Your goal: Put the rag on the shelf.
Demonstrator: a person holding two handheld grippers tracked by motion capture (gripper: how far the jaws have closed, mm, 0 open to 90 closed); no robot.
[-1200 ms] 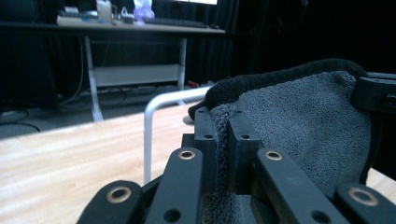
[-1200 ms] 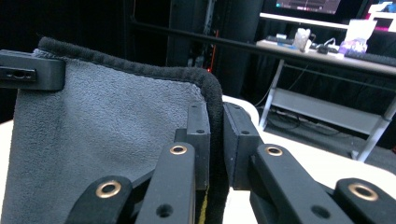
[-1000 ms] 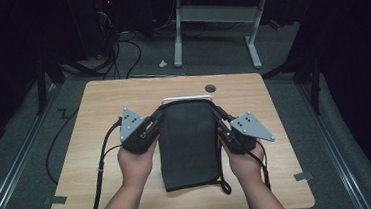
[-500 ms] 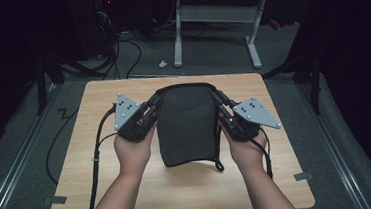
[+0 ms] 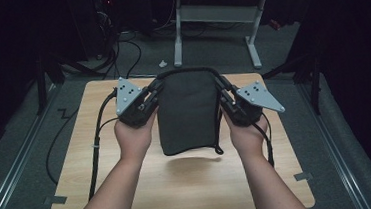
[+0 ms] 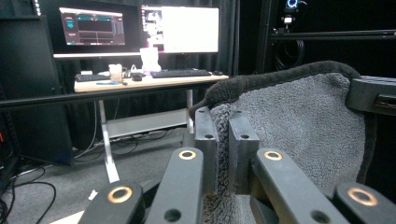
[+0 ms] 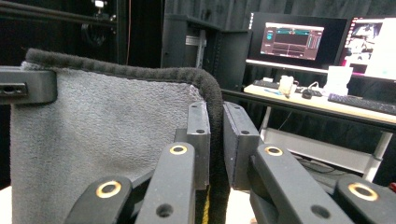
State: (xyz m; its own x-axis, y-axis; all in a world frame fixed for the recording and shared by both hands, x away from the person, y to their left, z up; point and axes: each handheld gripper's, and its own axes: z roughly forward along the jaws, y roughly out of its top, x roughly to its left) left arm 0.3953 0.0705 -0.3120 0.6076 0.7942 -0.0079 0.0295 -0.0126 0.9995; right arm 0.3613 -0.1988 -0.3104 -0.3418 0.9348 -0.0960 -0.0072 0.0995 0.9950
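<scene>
A wooden table (image 5: 102, 156) lies below both grippers. A dark grey towel (image 5: 188, 112) hangs between them, folded, clear of the tabletop (its shadow falls on the wood beneath). The left gripper (image 5: 149, 98) is clamped on the towel's upper left edge. The right gripper (image 5: 224, 94) is clamped on the upper right edge, the thick hem (image 7: 212, 107) pinched between its jaws.

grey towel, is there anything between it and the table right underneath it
Nothing visible. The grey towel hangs in the air, pinched at its top corners by the left gripper and the right gripper. The bare table below it carries just the towel's shadow.
</scene>
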